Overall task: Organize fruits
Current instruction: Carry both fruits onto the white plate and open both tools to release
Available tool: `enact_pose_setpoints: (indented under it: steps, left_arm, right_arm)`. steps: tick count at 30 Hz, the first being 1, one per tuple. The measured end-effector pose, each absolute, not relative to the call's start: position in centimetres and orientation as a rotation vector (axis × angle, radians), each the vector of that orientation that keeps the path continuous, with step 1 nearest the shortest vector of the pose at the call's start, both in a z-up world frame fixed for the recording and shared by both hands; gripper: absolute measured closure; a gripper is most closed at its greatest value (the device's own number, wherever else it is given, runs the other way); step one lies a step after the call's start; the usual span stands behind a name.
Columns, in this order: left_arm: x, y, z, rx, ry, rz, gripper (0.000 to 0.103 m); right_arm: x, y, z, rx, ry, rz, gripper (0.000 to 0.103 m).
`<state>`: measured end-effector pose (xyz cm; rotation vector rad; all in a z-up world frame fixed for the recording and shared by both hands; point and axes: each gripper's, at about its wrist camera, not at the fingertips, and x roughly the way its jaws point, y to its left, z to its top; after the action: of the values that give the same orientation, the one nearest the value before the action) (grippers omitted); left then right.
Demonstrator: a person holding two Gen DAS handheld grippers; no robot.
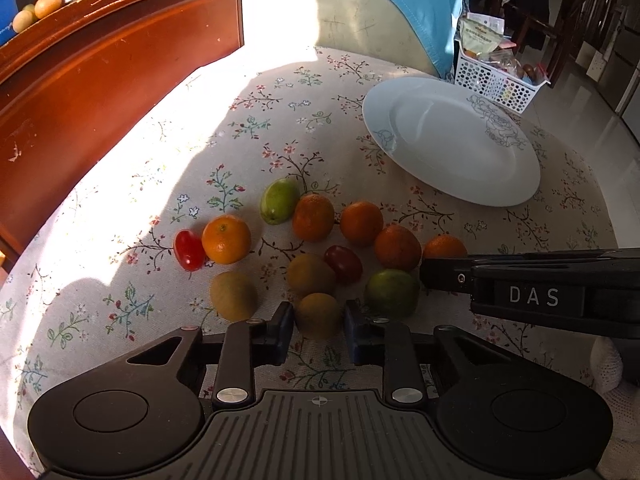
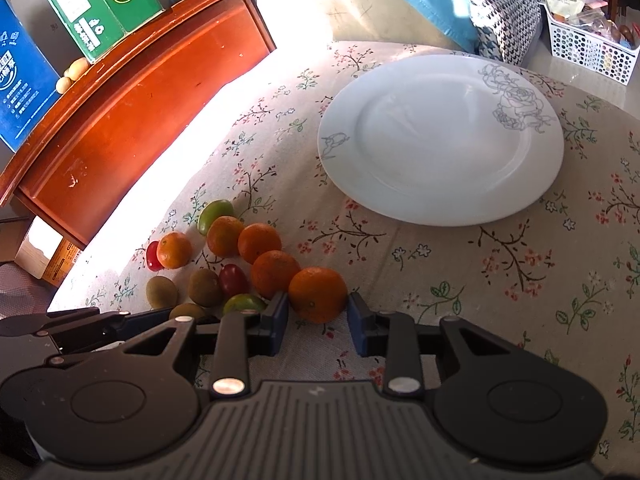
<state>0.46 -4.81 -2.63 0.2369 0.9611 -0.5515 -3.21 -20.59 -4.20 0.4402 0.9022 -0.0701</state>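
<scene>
A cluster of small fruits lies on the flowered tablecloth: several oranges, brown kiwis, green fruits [image 1: 279, 201] and red tomatoes [image 1: 188, 250]. My left gripper [image 1: 319, 322] is shut on the nearest kiwi [image 1: 318, 316], a blue pad against each side. My right gripper [image 2: 318, 310] is shut on the rightmost orange [image 2: 318, 294], which still rests on the cloth. In the left wrist view the right gripper [image 1: 430, 276] reaches in from the right beside that orange [image 1: 444, 246]. An empty white plate [image 2: 440, 184] with a rose drawing lies beyond the fruits.
A reddish wooden cabinet [image 1: 100, 80] stands to the left, with boxes and two small fruits [image 1: 38, 10] on top. A white perforated basket [image 1: 496, 84] of packets sits on the floor at far right. A blue cloth [image 1: 432, 12] hangs behind the table.
</scene>
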Motion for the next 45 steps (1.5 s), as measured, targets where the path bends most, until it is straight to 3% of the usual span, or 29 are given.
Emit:
enact_pose_setpoints:
  steps: [22, 34, 45]
  left_arm:
    - [0.6, -5.3, 0.9, 0.148, 0.882, -0.589, 0.079]
    - [2.6, -8.9, 1.8, 0.111, 0.843, -0.647, 0.079]
    - [5.9, -13.3, 0.3, 0.099, 0.872, -0.679, 0.079]
  right_arm:
    - [-3.9, -21.7, -2.8, 0.455, 0.86, -0.099, 0.071]
    - [-3.3, -26.0, -0.1, 0.453, 0.827, -0.119, 0.071]
    - [-1.4, -29.1, -1.5, 0.479, 0.873, -0.213, 0.071]
